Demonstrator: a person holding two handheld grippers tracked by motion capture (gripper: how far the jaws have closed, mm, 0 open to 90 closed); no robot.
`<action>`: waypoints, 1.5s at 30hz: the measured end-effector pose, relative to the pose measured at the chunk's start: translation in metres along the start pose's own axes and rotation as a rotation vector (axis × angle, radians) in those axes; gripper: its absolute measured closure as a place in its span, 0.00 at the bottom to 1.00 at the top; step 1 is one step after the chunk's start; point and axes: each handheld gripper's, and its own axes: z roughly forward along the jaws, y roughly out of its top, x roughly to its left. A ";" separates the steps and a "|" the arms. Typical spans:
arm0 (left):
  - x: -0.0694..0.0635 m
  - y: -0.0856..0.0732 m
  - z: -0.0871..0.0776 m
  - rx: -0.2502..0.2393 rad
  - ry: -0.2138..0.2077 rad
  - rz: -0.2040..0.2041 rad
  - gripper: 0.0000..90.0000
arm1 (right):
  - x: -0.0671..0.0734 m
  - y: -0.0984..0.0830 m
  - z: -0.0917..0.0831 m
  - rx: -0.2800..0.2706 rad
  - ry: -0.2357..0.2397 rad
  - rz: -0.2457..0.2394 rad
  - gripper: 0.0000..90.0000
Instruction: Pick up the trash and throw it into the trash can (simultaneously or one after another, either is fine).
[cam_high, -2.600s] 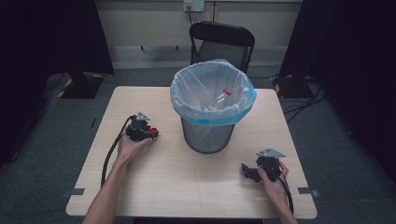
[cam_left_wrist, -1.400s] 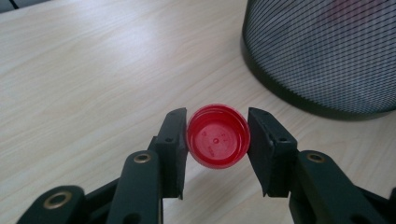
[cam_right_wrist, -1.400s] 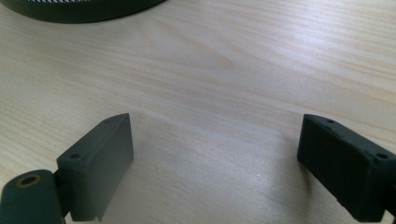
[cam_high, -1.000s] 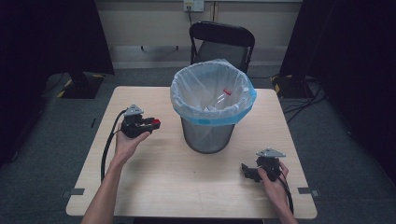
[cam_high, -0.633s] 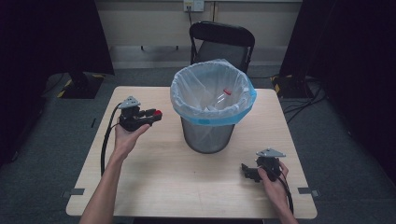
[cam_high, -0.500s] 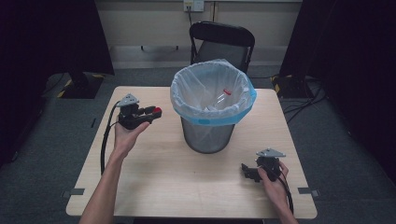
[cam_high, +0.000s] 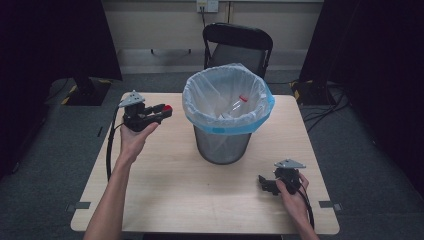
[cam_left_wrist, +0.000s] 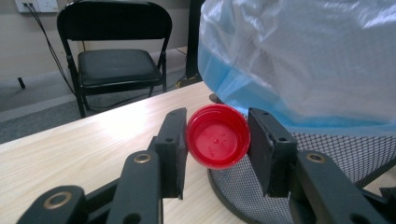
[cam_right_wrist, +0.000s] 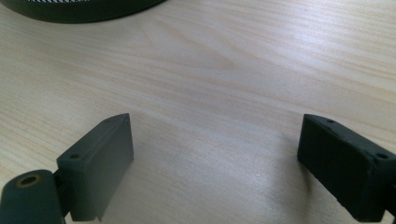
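Overhead, the left gripper (cam_high: 161, 110) is clenched on a red bottle cap (cam_high: 168, 107), held above the table (cam_high: 165, 185) just left of the bin (cam_high: 222, 145); the bag's rim lies to the right of the jaws and a little higher. Compared with a second ago, that hand has risen and come nearer the rim. The right gripper (cam_high: 265, 184) rests near the table's front edge, well apart from the bin.

Along the left jaws, the cap (cam_left_wrist: 217, 136) sits squeezed between both pads, hollow side facing the camera, the blue-banded bag (cam_left_wrist: 299, 60) close behind.

Along the right jaws, they stand wide apart over bare wood.
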 end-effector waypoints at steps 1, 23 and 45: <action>0.000 0.002 -0.001 -0.011 -0.002 0.000 0.66 | 0.000 0.000 0.000 0.000 0.000 0.000 0.11; -0.014 0.040 -0.029 -0.139 -0.023 0.037 0.66 | 0.000 0.000 0.000 0.000 0.000 0.000 0.11; -0.049 0.090 -0.011 -0.200 -0.113 0.090 0.66 | 0.000 0.000 0.000 0.000 0.000 0.000 0.11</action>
